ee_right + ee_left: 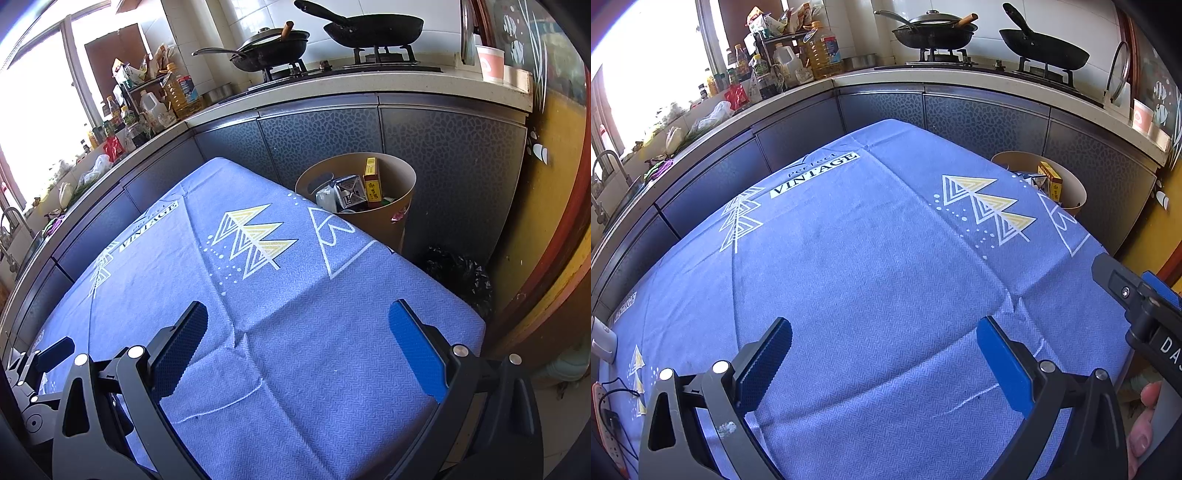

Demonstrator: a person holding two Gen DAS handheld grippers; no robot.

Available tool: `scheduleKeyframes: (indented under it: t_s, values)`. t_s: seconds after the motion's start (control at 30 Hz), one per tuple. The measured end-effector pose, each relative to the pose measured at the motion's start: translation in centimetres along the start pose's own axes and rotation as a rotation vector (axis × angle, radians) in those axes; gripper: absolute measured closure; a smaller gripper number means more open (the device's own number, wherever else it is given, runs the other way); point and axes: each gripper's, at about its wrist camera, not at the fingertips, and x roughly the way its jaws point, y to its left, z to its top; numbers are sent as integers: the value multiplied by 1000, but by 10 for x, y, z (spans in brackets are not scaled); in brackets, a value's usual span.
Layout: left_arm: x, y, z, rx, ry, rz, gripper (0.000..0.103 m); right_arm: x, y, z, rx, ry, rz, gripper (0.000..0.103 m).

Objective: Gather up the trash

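Both our grippers hang over the blue tablecloth (303,332) with jaws spread wide and nothing between them: the left gripper (884,354) near the table's middle, the right gripper (299,343) toward the corner nearest the bin (384,221). All the trash we can see, a yellow box (371,179) and crumpled cartons (341,194), already sits inside that bin, which stands on the floor just beyond the table edge. We see no loose scraps on the cloth, so we judge the job nearly finished. The risk now is a low fingertip snagging the wrinkled cloth and dragging it, or a careless swing knocking the bin over.
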Motion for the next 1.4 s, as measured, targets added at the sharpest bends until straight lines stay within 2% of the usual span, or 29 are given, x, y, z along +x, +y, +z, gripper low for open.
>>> scheduleKeyframes:
  t_s: [1.4]
  values:
    - [1, 1, -1, 5, 3, 1, 3, 2, 2, 1, -4, -1, 7, 6]
